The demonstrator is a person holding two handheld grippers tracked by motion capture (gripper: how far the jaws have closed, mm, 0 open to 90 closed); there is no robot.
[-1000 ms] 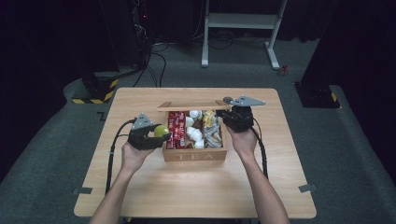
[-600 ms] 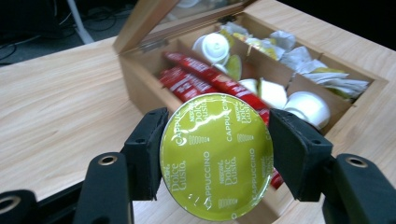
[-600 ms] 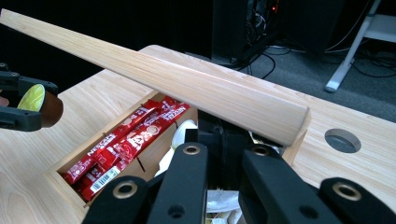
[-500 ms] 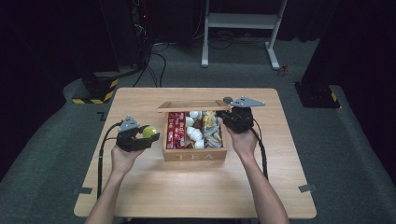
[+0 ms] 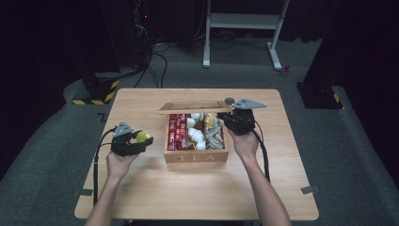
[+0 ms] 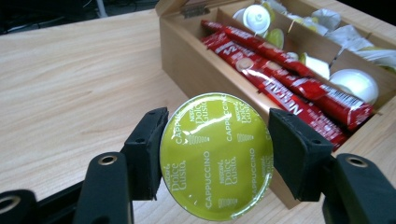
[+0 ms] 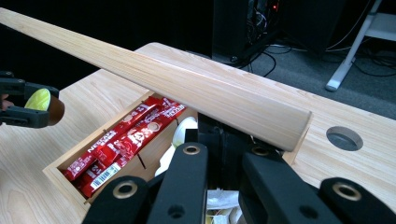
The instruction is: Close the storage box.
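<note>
A wooden tea box (image 5: pixel 195 156) stands mid-table with its lid (image 5: pixel 195 107) raised. Red stick packs (image 5: pixel 176 132) fill its left compartment; white capsules (image 5: pixel 195 134) and sachets lie in the others. To the left of the box, low over the table, my left gripper (image 5: pixel 136 141) is shut on a green cappuccino capsule (image 5: pixel 142 136). In the left gripper view the capsule (image 6: pixel 217 156) sits foil-side up between the pads (image 6: pixel 149 158), beside the box wall (image 6: pixel 210 70). My right gripper (image 7: pixel 219 140) is shut on the edge of the lid (image 7: pixel 187 88) at the box's right end (image 5: pixel 235 120).
A round cable hole (image 7: pixel 344 138) is cut in the table behind the box. Bare tabletop (image 5: pixel 197 188) spreads in front and to the left. On the floor beyond stand a white frame (image 5: pixel 244 28) and a yellow-black striped base (image 5: pixel 101 89).
My left gripper has carried the green capsule leftward and down, away from the box's left side. The right gripper and the lid have stayed put.
</note>
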